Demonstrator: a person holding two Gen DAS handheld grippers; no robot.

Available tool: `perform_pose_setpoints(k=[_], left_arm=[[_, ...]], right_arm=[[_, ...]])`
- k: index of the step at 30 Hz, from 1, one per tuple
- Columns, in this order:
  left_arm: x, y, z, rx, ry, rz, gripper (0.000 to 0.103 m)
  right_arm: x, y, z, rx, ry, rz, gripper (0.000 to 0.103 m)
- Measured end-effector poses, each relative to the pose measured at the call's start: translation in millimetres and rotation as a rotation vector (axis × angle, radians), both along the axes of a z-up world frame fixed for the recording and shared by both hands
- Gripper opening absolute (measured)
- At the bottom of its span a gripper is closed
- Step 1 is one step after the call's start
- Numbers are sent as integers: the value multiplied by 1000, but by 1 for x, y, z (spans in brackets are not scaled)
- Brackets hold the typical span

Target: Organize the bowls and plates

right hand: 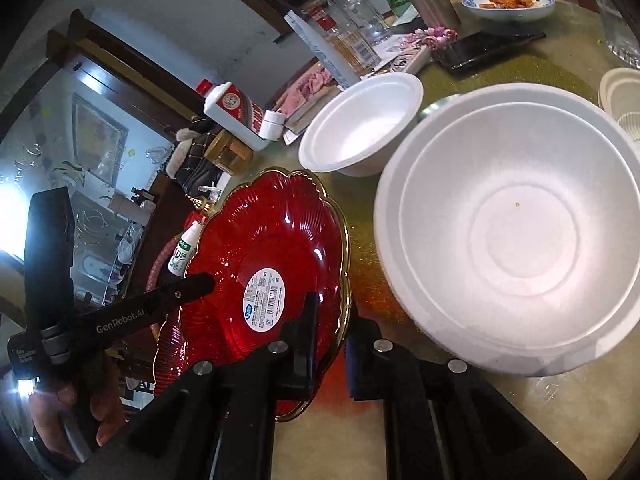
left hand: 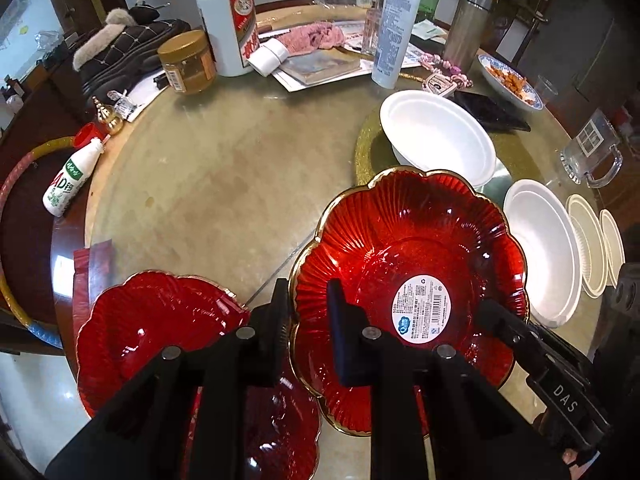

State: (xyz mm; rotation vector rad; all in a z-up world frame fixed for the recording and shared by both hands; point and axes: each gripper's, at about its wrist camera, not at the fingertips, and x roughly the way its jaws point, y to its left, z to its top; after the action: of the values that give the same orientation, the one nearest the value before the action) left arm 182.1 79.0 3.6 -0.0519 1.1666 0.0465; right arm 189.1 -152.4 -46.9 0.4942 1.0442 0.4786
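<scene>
Red scalloped plate (left hand: 408, 280) tilted, both tools gripping opposite rims

Place: lived-in home dining room
Table (left hand: 224, 184): round, glass-topped, cluttered
Food and drink: white liquor bottle (left hand: 228, 20), blue-patterned dish of leftovers (left hand: 510, 80), glass mug (left hand: 592, 152)
Household odds: fur-trimmed boot (left hand: 120, 52), lotion tube (left hand: 394, 32)
Background: dark wooden cabinet with glassware (right hand: 92, 152)
</scene>
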Motion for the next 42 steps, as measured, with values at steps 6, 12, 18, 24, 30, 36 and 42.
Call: perform_pose_setpoints(k=[6, 12, 18, 24, 30, 36, 42], left_arm=[[-21, 14, 9, -10, -40, 36, 15], [-49, 39, 22, -26, -81, 84, 15], [-79, 75, 28, -44, -129, 149, 15], [-107, 117, 18, -80, -143, 244, 15], [-126, 137, -2, -95, -148, 318, 15], [-133, 140, -18, -80, -141, 348, 16], [-138, 142, -30, -80, -129, 362, 16]], right_arm=[[-6, 14, 11, -7, -40, 48, 11], [-21, 38, 27, -42, -99, 107, 11], [-32, 76, 39, -69, -126, 184, 11], [-45, 124, 38, -107, -133, 289, 11], [-54, 155, 26, -143, -107, 348, 12], [-58, 171, 21, -204, -102, 374, 12], [-61, 181, 15, -274, -100, 390, 13]])
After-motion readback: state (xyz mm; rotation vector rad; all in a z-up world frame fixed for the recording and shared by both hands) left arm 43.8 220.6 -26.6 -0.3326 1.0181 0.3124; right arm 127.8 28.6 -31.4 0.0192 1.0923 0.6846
